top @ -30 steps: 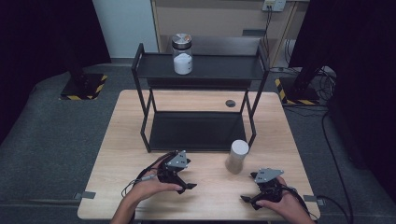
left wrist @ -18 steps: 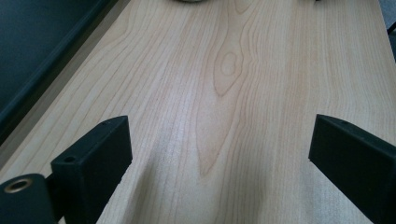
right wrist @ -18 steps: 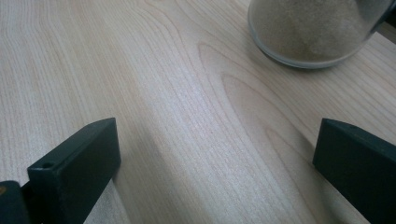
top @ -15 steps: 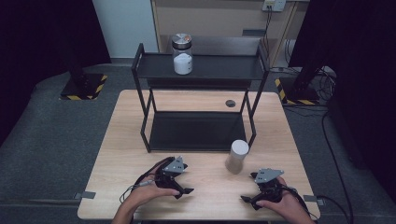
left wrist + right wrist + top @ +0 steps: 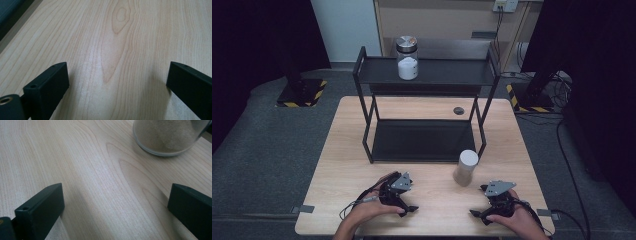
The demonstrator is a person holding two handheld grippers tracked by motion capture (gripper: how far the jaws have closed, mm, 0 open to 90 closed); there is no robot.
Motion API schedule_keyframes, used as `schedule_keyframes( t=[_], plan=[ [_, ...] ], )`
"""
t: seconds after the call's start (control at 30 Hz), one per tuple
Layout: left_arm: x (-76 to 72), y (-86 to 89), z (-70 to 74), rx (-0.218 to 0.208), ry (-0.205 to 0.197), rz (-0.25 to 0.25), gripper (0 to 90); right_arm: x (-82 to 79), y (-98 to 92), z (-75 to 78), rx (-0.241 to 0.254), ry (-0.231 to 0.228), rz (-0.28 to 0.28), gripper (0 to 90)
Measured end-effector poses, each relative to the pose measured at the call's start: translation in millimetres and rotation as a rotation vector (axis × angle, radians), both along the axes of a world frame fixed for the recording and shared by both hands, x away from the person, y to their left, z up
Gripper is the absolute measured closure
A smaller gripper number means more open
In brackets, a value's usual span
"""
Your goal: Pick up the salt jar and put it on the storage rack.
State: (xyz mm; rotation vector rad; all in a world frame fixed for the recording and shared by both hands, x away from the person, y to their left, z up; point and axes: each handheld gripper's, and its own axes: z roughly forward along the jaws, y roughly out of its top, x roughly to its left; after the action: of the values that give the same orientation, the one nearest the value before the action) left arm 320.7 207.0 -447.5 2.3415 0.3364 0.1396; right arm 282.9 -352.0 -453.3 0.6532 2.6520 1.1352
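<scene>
My left gripper rests on the wooden table near its front edge, a hand around it. In the left gripper view its jaws stand wide apart over bare wood; they have just been opening, with nothing between them. My right gripper lies at the front right, open too. A jar of beige powder with a pale lid stands on the table just ahead of the right gripper, its base beyond the jaws. A second jar, with white contents and a metal lid, sits on the rack's top shelf.
A black two-tier metal rack stands at mid-table, its lower shelf bare. A small dark round thing lies on the table behind it. Cables trail from both grippers. Grey floor surrounds the table.
The left gripper has drifted a little toward the table's front edge. The right gripper and both jars have not moved.
</scene>
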Motion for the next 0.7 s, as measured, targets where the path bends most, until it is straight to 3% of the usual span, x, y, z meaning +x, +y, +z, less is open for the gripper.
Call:
schedule_keyframes(
  t=[0.07, 0.7],
  plan=[
    [0.0, 2.7, -2.5, -0.014, -0.002, -0.002, 2.2, 0.0, 0.0, 0.0, 0.000, 0.000, 0.000, 1.7],
    [0.1, -4.5, -2.5, -0.008, 0.002, 0.021, 0.0, -1.1, 0.5, 0.0, -0.002, -0.003, -0.002, 1.3]
  ],
)
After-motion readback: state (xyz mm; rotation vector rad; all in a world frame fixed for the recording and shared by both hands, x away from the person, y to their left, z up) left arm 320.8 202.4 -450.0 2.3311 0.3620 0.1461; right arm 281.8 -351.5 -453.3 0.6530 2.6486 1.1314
